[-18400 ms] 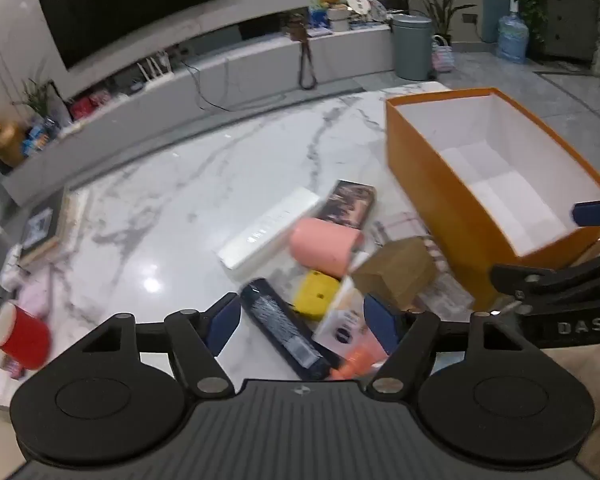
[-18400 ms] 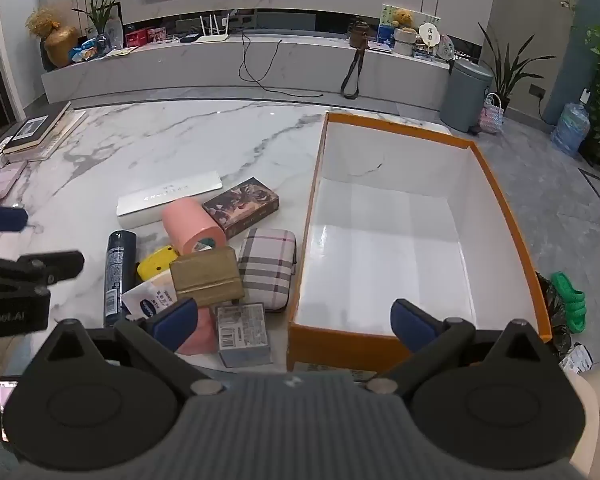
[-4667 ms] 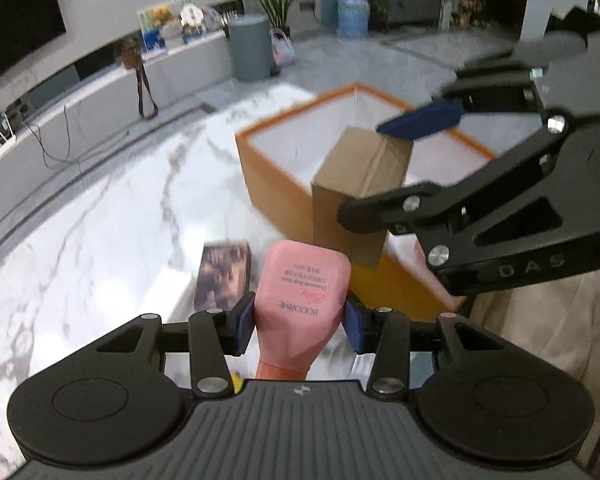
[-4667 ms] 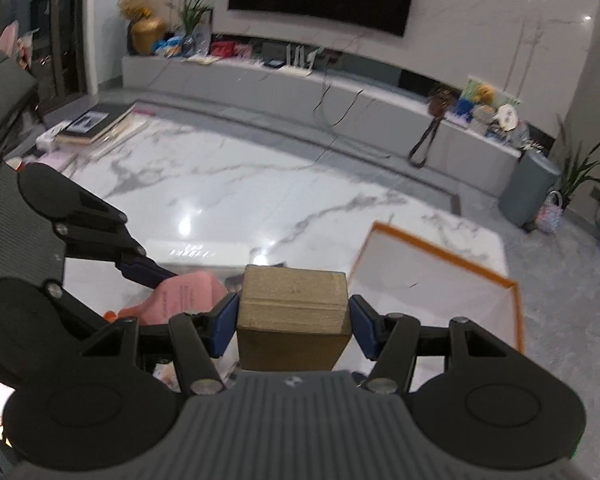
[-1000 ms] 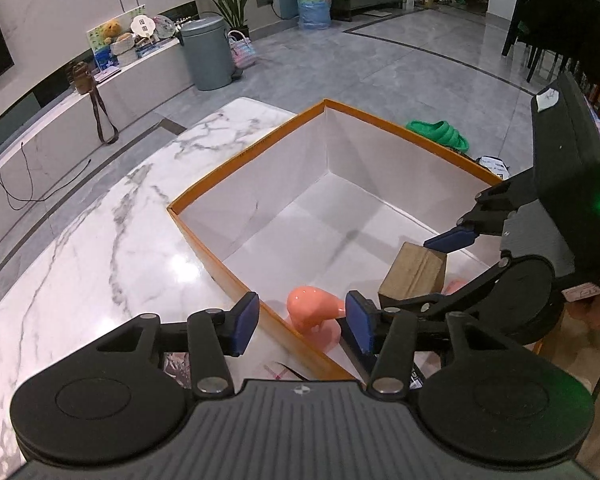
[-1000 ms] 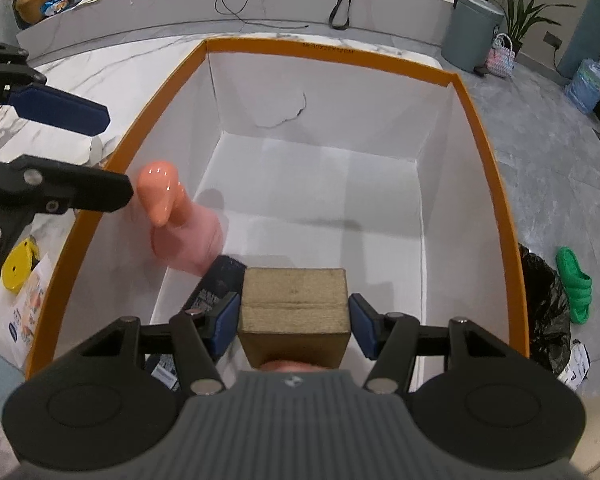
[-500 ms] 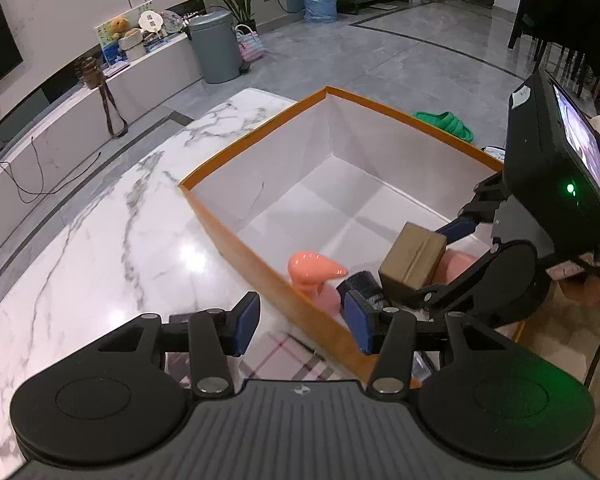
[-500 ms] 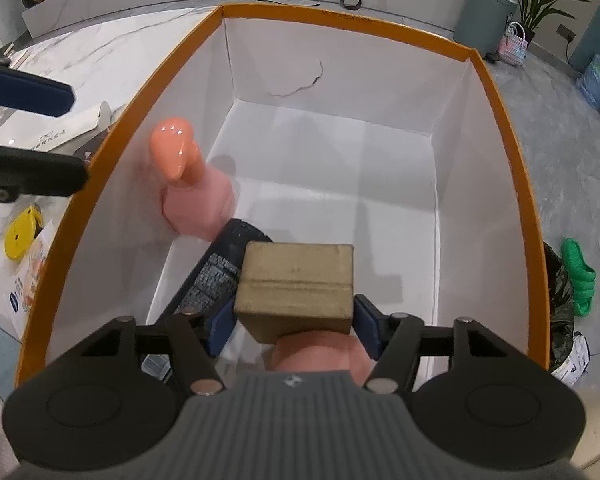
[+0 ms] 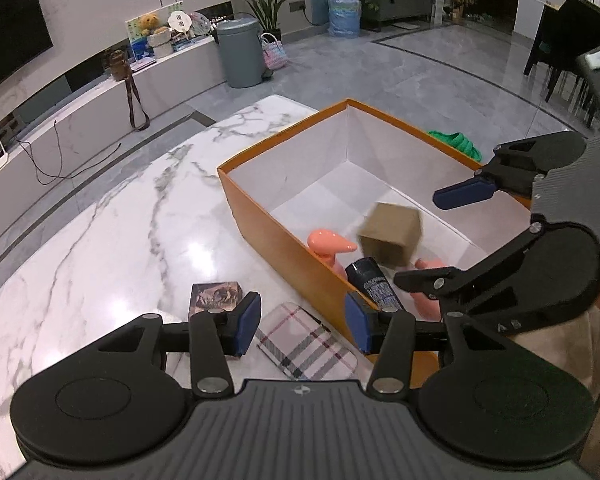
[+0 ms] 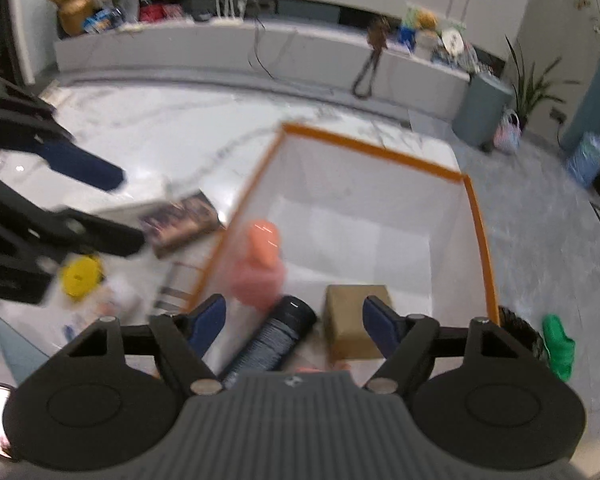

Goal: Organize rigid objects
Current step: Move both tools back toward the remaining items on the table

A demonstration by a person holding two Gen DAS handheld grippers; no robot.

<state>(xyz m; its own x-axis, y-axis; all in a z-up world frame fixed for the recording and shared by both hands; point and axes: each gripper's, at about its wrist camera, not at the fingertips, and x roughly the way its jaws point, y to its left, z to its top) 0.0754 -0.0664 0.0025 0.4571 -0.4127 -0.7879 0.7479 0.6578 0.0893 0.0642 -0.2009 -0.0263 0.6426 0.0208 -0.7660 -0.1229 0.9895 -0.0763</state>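
Since a second ago, the small brown cardboard box (image 9: 392,238) has left the right gripper (image 10: 294,322) and now lies in the big orange box with white inside (image 9: 284,236), next to the pink pump bottle (image 9: 328,242) and the dark spray can (image 9: 374,286). Right gripper points down over the box, jaws opening, holding nothing. Left gripper (image 9: 302,326) tilts down over the white marble worktop (image 9: 120,240) by the checked pouch (image 9: 306,342), half open and empty.

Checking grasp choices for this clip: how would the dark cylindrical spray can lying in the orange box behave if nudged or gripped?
The dark cylindrical spray can lies on its side, so it would probably roll if nudged. Its smooth round wall looks rigid but perhaps slippery. The brown cardboard box and pink pump bottle beside it may check any roll.
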